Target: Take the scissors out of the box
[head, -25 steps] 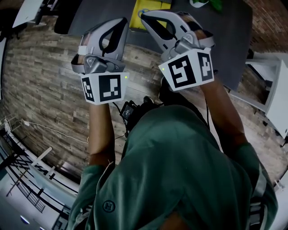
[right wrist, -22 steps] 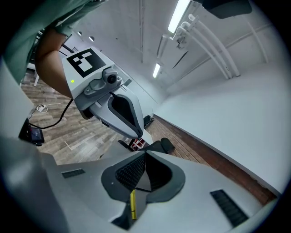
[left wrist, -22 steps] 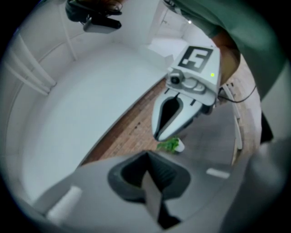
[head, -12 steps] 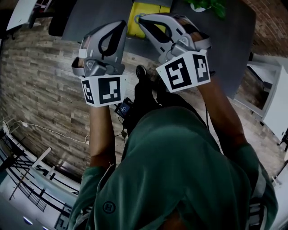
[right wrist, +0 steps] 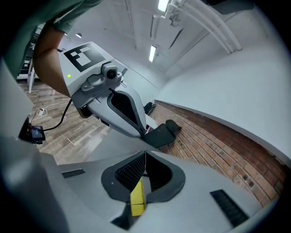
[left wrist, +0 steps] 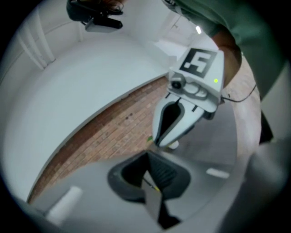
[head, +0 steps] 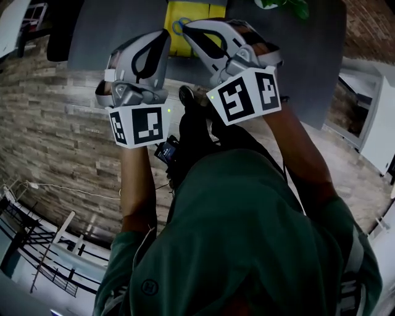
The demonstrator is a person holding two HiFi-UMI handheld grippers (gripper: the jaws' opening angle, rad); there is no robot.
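A yellow box [head: 192, 32] lies on the dark grey table [head: 117, 24] at the top of the head view. A blue ring, the scissors' handle [head: 178, 26], shows at the box's left edge. Both grippers are held up side by side in front of the person, above the table's near edge. My right gripper [head: 187, 26] is shut and empty, its tip level with that handle; the box [right wrist: 137, 200] shows as a yellow strip below its jaws. My left gripper [head: 162, 36] is also shut and empty, just left of the box. Each gripper view shows the other gripper close beside it.
A green plant [head: 284, 6] stands at the table's far right. White furniture [head: 376, 117] is at the right over the wood plank floor [head: 55, 123]. A black device on a cable [head: 165, 151] hangs at the person's front. Brick wall and white ceiling fill both gripper views.
Both grippers have come down and forward together toward the table. The yellow box now sits right at the right gripper's tip. Both stay shut.
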